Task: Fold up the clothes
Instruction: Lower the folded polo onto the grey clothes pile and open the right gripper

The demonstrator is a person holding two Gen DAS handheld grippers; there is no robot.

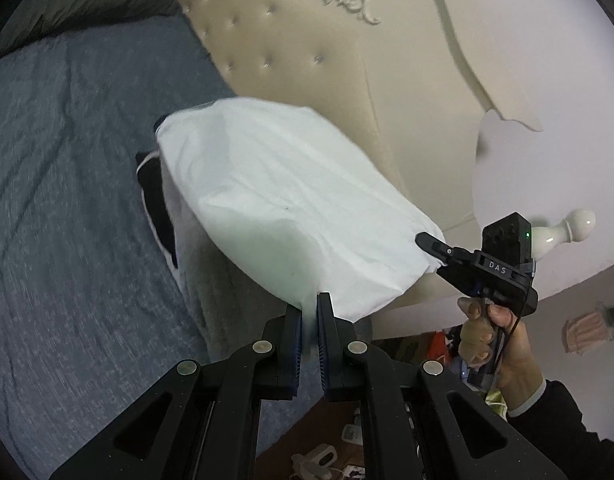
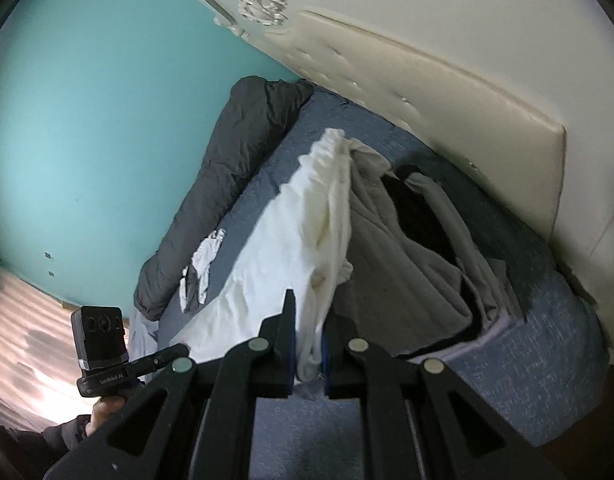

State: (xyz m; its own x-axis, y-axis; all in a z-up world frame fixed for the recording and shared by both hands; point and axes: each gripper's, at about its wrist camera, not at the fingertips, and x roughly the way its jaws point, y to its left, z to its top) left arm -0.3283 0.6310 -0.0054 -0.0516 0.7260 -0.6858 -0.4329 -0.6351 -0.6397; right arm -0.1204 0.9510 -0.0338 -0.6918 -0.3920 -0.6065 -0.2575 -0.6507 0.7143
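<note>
Above the bed [image 1: 67, 200], both claws pinched a white shirt [image 1: 275, 184]: left claw [image 1: 309, 312], right claw [image 2: 309, 320]. Keeping the held edge taut and level would likely fold it cleanly.

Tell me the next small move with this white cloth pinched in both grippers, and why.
Probably carry both grippers toward the bare blue bedsheet and lower together. The left gripper and right gripper each clamp an edge of the white cotton garment, which hangs lifted above the grey and black clothes pile, so it needs a flat spot before folding.

One white garment [image 1: 291, 200], two grippers, one dark quilt [image 2: 227, 184], one cream headboard [image 1: 307, 60].
</note>
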